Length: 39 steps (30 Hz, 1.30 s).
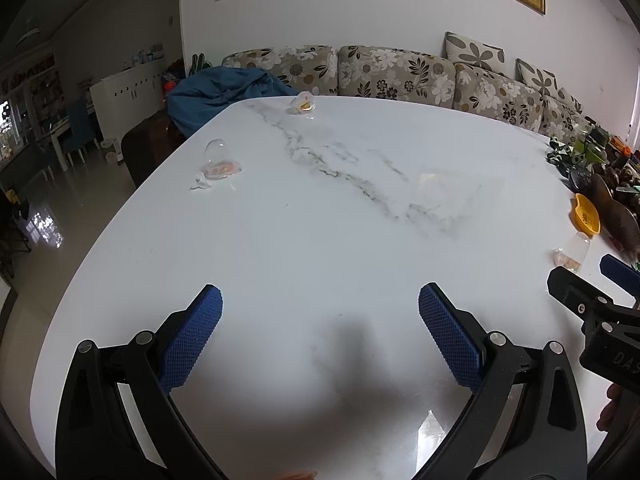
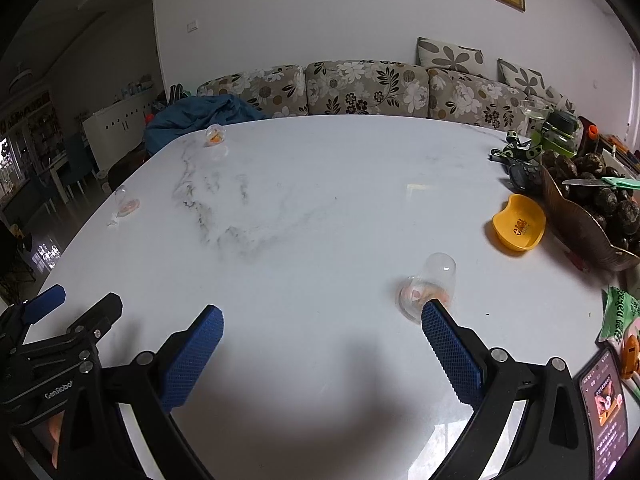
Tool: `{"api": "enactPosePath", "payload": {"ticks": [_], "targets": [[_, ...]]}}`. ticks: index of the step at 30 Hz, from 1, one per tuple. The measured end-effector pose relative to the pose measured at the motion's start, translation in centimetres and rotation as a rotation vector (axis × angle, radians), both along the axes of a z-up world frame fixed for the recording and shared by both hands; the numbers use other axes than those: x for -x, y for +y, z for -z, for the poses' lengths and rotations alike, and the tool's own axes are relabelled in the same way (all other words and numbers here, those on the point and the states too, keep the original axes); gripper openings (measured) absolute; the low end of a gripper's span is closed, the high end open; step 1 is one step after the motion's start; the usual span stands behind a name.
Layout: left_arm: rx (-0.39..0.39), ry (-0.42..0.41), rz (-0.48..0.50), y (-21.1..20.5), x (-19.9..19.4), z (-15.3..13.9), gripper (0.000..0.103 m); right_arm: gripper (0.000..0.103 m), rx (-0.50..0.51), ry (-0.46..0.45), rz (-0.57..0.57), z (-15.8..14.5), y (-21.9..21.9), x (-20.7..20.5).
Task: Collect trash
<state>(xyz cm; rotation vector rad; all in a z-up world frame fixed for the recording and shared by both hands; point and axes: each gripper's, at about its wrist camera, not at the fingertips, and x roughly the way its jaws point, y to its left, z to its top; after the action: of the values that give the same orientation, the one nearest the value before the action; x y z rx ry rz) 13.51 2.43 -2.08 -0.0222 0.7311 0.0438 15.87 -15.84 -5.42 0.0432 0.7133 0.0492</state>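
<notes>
Three clear plastic cups with orange scraps lie on the white marble table [image 1: 320, 240]. One cup [image 1: 219, 160] is at the left edge beside a crumpled white scrap [image 1: 201, 184], one cup [image 1: 303, 104] at the far edge, and one cup [image 2: 430, 284] lies just ahead of my right gripper's right fingertip. My left gripper [image 1: 320, 312] is open and empty above the near table. My right gripper [image 2: 322, 332] is open and empty. The right gripper also shows in the left wrist view [image 1: 592, 292], the left gripper in the right wrist view [image 2: 76, 304].
An orange dish [image 2: 516, 222], a dark bowl of dark round fruit with a knife [image 2: 592, 208], green snack packets [image 2: 624, 316] and a phone [image 2: 604, 408] crowd the table's right side. A floral sofa [image 2: 360, 88] stands behind the table.
</notes>
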Motion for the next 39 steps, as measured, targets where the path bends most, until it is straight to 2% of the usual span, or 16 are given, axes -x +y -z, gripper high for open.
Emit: {"api": "enactPosePath", "payload": {"ticks": [28, 34, 39], "targets": [[0.006, -0.008, 0.024, 0.21, -0.25, -0.02, 0.096, 0.098, 0.0, 0.002, -0.012, 0.05, 0.05, 0.12], [-0.005, -0.033, -0.013, 0.23, -0.35, 0.12, 0.096, 0.098, -0.001, 0.009, -0.015, 0.32, 0.11, -0.01], [0.034, -0.015, -0.028, 0.81, -0.58, 0.35, 0.096, 0.098, -0.005, 0.014, -0.017, 0.51, 0.18, -0.06]]}}
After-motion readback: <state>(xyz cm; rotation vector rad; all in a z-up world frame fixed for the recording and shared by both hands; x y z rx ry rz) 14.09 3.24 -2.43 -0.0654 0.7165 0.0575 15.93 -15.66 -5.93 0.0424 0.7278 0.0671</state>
